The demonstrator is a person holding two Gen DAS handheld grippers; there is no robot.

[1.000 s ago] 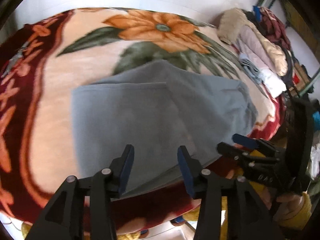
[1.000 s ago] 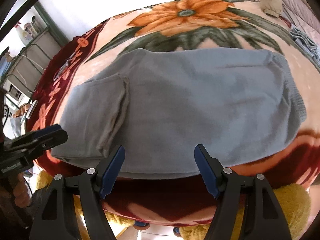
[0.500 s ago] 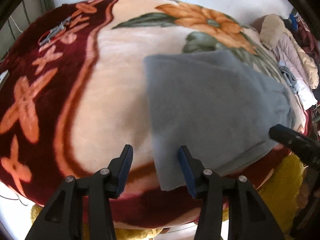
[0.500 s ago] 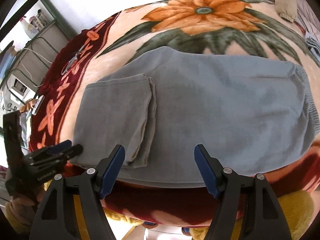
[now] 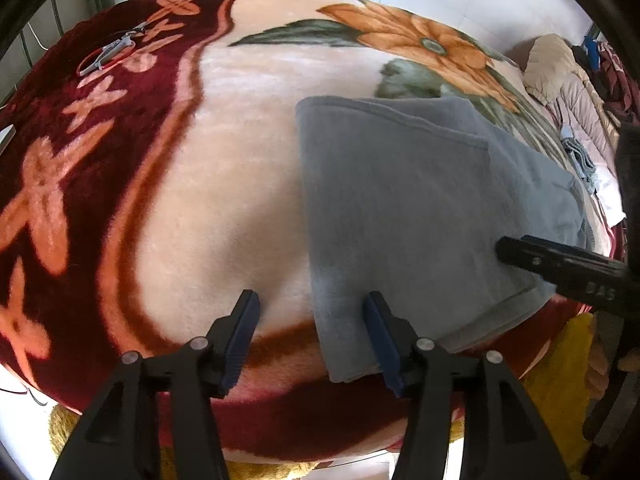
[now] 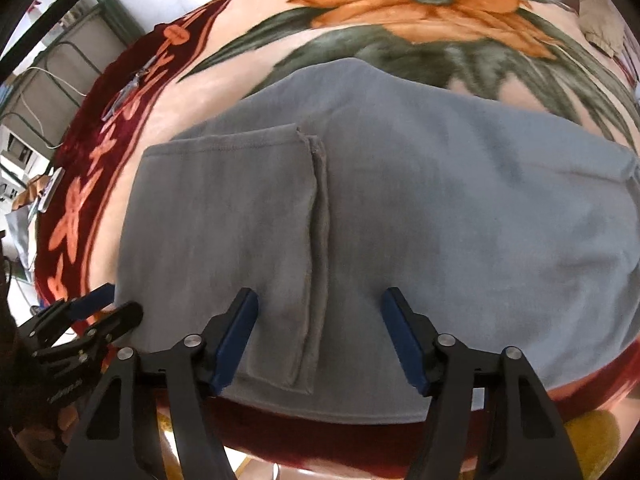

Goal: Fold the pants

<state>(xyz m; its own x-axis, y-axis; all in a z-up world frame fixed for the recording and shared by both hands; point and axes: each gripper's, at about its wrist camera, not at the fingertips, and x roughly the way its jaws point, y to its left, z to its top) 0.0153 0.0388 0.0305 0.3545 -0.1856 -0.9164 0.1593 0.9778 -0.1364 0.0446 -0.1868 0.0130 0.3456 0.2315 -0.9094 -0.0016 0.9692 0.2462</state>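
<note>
Grey-blue pants (image 6: 440,208) lie flat on a floral blanket (image 6: 420,0), with the leg end folded back over the left part, its hem (image 6: 318,216) running front to back. In the left wrist view the pants (image 5: 400,200) lie right of centre. My left gripper (image 5: 310,336) is open and empty over the pants' near left corner. My right gripper (image 6: 318,340) is open and empty over the folded hem near the front edge. Each gripper shows in the other's view, the right gripper (image 5: 560,264) at the right and the left gripper (image 6: 96,312) at the lower left.
The blanket (image 5: 160,160) has a dark red border. A small metal tool (image 5: 108,52) lies at its far left. Piled clothes and a jacket (image 5: 568,92) sit at the far right. A metal rack (image 6: 48,92) stands to the left beyond the bed.
My left gripper has swung left to the pants' folded left edge. My right gripper has moved left and closer over the folded hem. Both stay open.
</note>
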